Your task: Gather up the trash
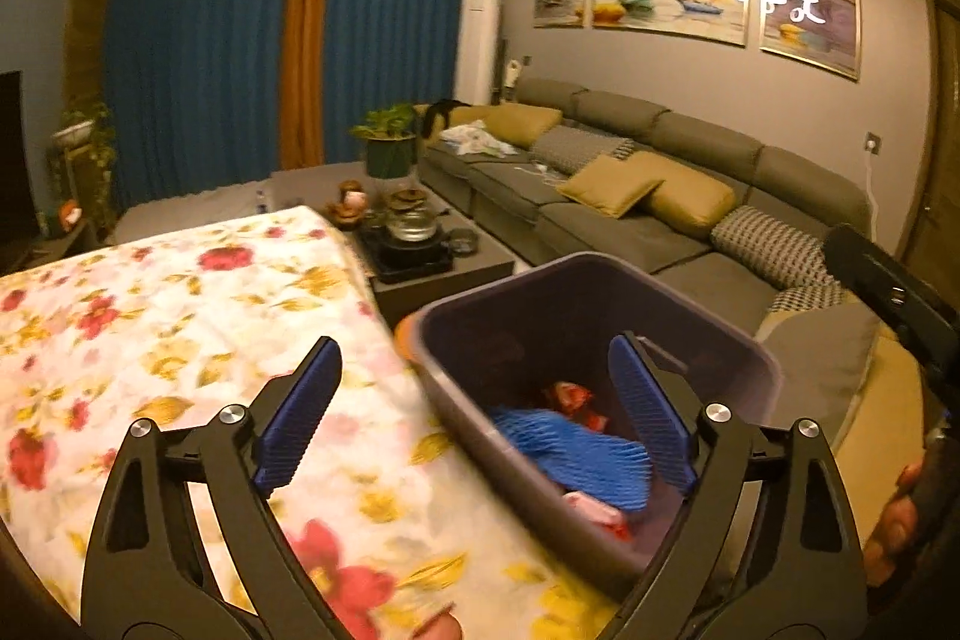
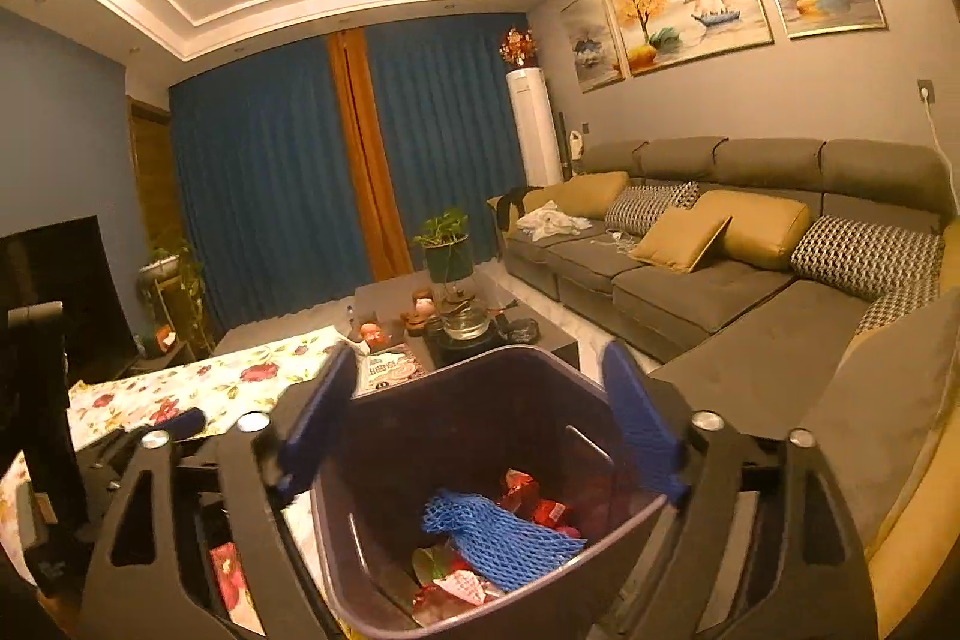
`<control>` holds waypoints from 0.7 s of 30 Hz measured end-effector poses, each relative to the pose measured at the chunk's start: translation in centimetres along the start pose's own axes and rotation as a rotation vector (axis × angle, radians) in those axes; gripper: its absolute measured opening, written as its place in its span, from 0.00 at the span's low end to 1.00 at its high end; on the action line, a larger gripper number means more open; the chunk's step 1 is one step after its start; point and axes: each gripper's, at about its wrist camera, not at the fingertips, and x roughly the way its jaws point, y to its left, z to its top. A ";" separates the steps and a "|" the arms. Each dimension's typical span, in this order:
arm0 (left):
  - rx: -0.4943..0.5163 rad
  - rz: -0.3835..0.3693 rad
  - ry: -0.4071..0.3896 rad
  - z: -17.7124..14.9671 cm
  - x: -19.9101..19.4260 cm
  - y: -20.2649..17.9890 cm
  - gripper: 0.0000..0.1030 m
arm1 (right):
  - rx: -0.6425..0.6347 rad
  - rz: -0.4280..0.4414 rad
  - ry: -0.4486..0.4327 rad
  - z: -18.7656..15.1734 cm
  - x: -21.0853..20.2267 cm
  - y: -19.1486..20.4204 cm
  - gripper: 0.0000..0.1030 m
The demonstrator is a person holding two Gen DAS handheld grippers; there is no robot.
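Observation:
A dark purple trash bin (image 1: 600, 304) stands beside the table with the floral cloth (image 1: 180, 316). In it lie a blue foam net (image 1: 576, 451) and red and pink wrappers (image 1: 570, 394). My left gripper (image 1: 474, 412) is open and empty, one finger over the cloth, the other over the bin's mouth. My right gripper (image 2: 480, 430) is open and empty, right above the bin (image 2: 480, 382), with the blue net (image 2: 498, 532) and red wrappers (image 2: 534, 502) below it. The left gripper's body (image 2: 42, 430) shows at the left edge of the right wrist view.
A grey sofa (image 1: 660, 196) with yellow and patterned cushions runs along the right wall. A dark coffee table (image 1: 420, 244) with a kettle, tea set and potted plant stands beyond the floral table. Blue curtains and a white air conditioner are at the back.

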 end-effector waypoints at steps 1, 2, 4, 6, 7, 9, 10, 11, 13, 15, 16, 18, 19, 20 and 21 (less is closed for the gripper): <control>0.001 0.014 -0.001 -0.1 -0.6 0.2 0.88 | -0.009 -0.003 -0.004 -0.2 -0.5 0.3 0.86; 0.000 0.033 -0.005 -0.3 -1.4 0.5 0.89 | -0.016 -0.002 -0.007 -0.3 -0.8 0.4 0.87; -0.003 0.052 -0.011 -0.5 -2.7 0.9 0.90 | -0.039 -0.002 -0.009 -0.4 -1.6 1.1 0.95; -0.005 0.072 -0.028 -1.0 -4.7 1.5 0.94 | -0.053 0.004 -0.019 -0.7 -2.7 1.8 0.95; -0.004 0.082 -0.035 -1.1 -5.4 1.5 0.94 | -0.054 0.013 -0.021 -0.8 -3.2 2.1 0.95; -0.002 0.109 -0.050 -1.5 -7.4 2.0 0.94 | -0.048 0.030 -0.013 -1.1 -3.8 2.4 0.95; -0.003 0.125 -0.054 -1.8 -8.4 2.2 0.94 | -0.042 0.039 -0.010 -1.3 -4.2 2.6 0.95; -0.006 0.138 -0.059 -2.1 -9.3 2.5 0.94 | -0.040 0.043 -0.008 -1.5 -4.5 2.8 0.95; -0.017 0.165 -0.066 -2.6 -10.8 3.3 0.94 | -0.042 0.050 -0.006 -1.9 -5.5 3.3 0.95; -0.026 0.193 -0.072 -3.3 -12.5 4.1 0.94 | -0.054 0.044 -0.007 -2.2 -6.3 4.0 0.95; -0.031 0.214 -0.074 -3.8 -13.4 4.5 0.94 | -0.061 0.040 -0.003 -2.4 -6.7 4.4 0.95; -0.036 0.252 -0.074 -4.6 -14.9 5.3 0.94 | -0.070 0.034 0.011 -3.0 -7.4 5.3 0.95; -0.039 0.260 -0.074 -4.7 -15.4 5.5 0.94 | -0.072 0.032 0.016 -3.3 -7.7 5.6 0.95; -0.046 0.267 -0.076 -5.2 -16.2 5.9 0.94 | -0.073 0.033 0.015 -3.6 -8.0 6.0 0.95; -0.058 0.270 -0.078 -5.7 -17.2 6.4 0.94 | -0.074 0.032 0.013 -3.9 -8.5 6.4 0.95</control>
